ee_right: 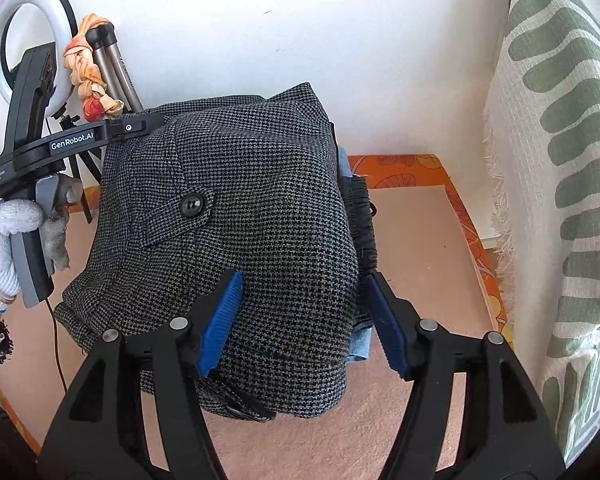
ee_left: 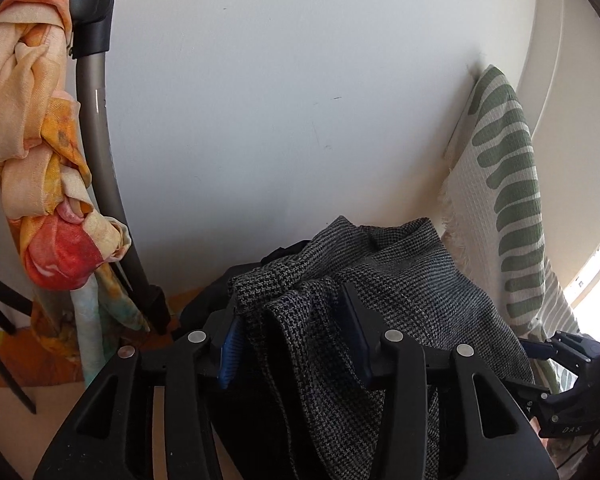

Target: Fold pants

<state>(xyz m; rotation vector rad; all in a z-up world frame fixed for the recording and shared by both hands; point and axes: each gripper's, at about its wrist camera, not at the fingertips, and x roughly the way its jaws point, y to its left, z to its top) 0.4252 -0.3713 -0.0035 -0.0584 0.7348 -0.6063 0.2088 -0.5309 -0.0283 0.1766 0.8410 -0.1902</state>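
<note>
Pants bunched and lifted, fold barely started.

We hold the grey houndstooth pants [ee_right: 236, 216] as a humped bundle over the tan mat [ee_right: 416, 248]. Our left gripper [ee_left: 296, 340] has its blue pads pinched on a gathered fold right between the jaws. Our right gripper [ee_right: 300, 320] sits spread wide, the cloth bulging between its fingers; we cannot tell whether the pads touch it. Buttoned pocket flap [ee_right: 192, 204] faces up ahead of the right claw. We judge nothing is laid flat yet: spreading, aligning legs and folding all remain.
</note>
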